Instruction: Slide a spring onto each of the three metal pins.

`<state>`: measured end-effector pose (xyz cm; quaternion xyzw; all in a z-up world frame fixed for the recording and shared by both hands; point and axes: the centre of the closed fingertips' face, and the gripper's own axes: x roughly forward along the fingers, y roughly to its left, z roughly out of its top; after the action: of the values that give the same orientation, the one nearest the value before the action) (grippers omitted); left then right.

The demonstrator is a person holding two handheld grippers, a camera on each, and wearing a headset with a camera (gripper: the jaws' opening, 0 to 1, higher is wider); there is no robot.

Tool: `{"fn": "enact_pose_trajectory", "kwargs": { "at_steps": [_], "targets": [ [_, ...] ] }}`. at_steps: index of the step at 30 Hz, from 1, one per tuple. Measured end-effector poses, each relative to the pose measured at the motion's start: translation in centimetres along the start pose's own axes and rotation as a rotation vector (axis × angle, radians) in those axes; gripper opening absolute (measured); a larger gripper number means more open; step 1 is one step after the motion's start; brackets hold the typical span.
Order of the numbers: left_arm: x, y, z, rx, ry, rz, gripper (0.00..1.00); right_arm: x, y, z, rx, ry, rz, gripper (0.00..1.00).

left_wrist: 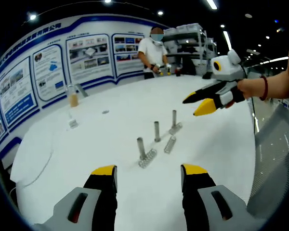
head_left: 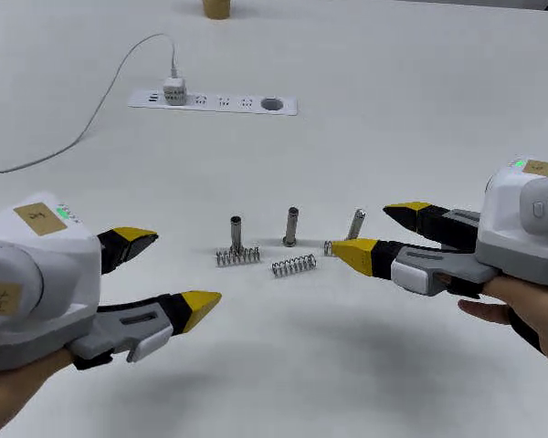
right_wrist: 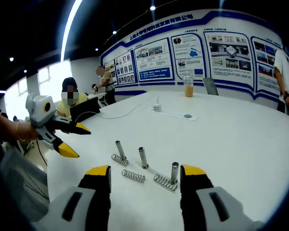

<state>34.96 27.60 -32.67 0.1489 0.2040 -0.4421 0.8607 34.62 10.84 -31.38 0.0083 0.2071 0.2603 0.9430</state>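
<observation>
Three short metal pins stand upright in a row on the white table: left pin (head_left: pixel 236 231), middle pin (head_left: pixel 291 225), right pin (head_left: pixel 356 223). Three springs lie flat beside them: one (head_left: pixel 238 257) at the left pin's foot, one (head_left: pixel 294 265) in front of the middle pin, one (head_left: pixel 329 247) partly hidden by my right gripper's lower tip. My right gripper (head_left: pixel 376 231) is open just right of the right pin (right_wrist: pixel 174 172), holding nothing. My left gripper (head_left: pixel 169 272) is open and apart from the left pin (left_wrist: pixel 141 147), nothing between its fingers.
A white power strip (head_left: pixel 215 100) with a plugged charger (head_left: pixel 173 89) and cable lies at the back. A tan cup (head_left: pixel 216 7) stands at the far edge. People stand (left_wrist: pixel 151 50) and sit (right_wrist: pixel 70 98) around the big table.
</observation>
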Motion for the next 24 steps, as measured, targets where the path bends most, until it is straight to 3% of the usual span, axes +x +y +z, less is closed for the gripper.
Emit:
{"fn": "enact_pose_trajectory", "kwargs": {
  "at_steps": [4,12,15,17,24],
  "targets": [
    [1.1,0.3,0.0,-0.038,0.0,-0.026,0.53,-0.1,0.5,-0.1,0.01,-0.011,0.014,0.62],
    [3.5,0.3,-1.0,0.018,0.035,-0.073,0.48,-0.4,1.3,-1.4,0.002,0.012,0.027,0.62],
    [4.3,0.5,-2.1,0.061,0.073,-0.084,0.47,-0.4,1.2,-1.8,0.021,0.012,0.026,0.62],
    [4.7,0.6,-2.2,0.058,0.07,-0.096,0.45,-0.3,1.2,-2.2,0.059,0.013,0.029,0.62],
    [6.1,0.9,-2.1,0.089,0.057,-0.125,0.38,0.0,1.4,-3.4,0.05,0.033,0.022,0.62]
  ]
}}
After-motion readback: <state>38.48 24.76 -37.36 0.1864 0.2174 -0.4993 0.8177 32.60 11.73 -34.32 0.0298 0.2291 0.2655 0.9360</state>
